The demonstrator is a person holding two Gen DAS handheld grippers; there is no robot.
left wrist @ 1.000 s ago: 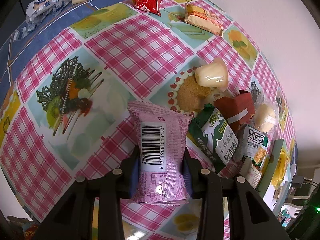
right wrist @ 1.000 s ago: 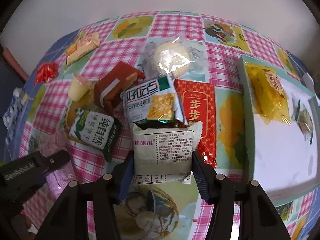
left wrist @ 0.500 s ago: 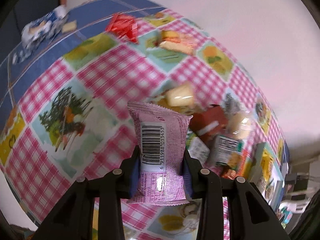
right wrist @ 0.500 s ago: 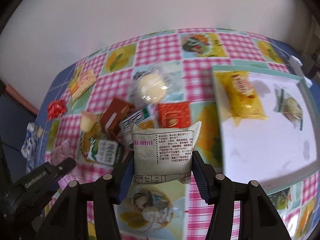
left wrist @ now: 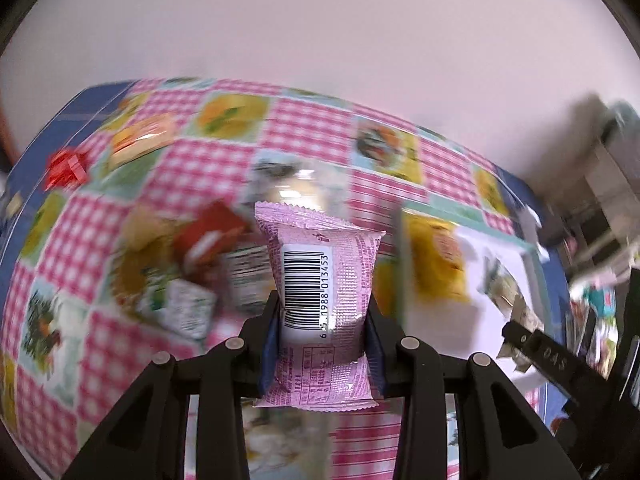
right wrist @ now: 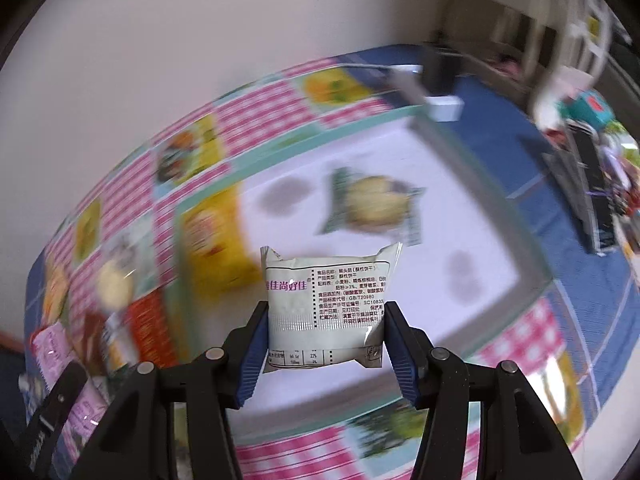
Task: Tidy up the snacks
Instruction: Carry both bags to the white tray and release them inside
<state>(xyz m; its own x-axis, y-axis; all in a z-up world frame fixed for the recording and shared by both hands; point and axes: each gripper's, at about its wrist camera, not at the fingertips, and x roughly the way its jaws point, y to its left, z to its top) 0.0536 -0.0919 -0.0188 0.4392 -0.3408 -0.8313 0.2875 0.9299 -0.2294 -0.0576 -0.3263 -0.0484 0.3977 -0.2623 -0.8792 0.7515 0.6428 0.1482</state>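
Right wrist view: the right gripper (right wrist: 325, 330) is clamped on a white snack packet (right wrist: 328, 306), its blue-padded jaws pressing the packet's two sides, printed text face up. The packet hangs above the near part of a shallow white tray (right wrist: 516, 236) with a pale green rim. Inside the tray lie two things: a yellow packet (right wrist: 218, 240) against the left wall, and a clear-wrapped round pastry (right wrist: 374, 202) farther in, towards the middle. The tray floor also shows two grey blotches. To the left of the tray, on the pink-checked tablecloth (right wrist: 256, 116), a blurred heap of snacks sits, including a red packet (right wrist: 150, 330).

From the left wrist view, the left gripper (left wrist: 322, 340) is closed on a pink snack packet (left wrist: 320, 300), barcode upward, held upright between its fingers above the cloth. Beyond it and to the left lies the loose pile: a brown-red packet (left wrist: 208, 236), a green-and-white packet (left wrist: 180, 304), all smeared by motion blur. Far left are a small red wrapper (left wrist: 66, 168) and an orange packet (left wrist: 142, 138). On the right, the same tray appears (left wrist: 472, 216), the yellow packet (left wrist: 436, 264) in its left end. The other gripper's black finger (left wrist: 548, 356) crosses the tray's near right side.
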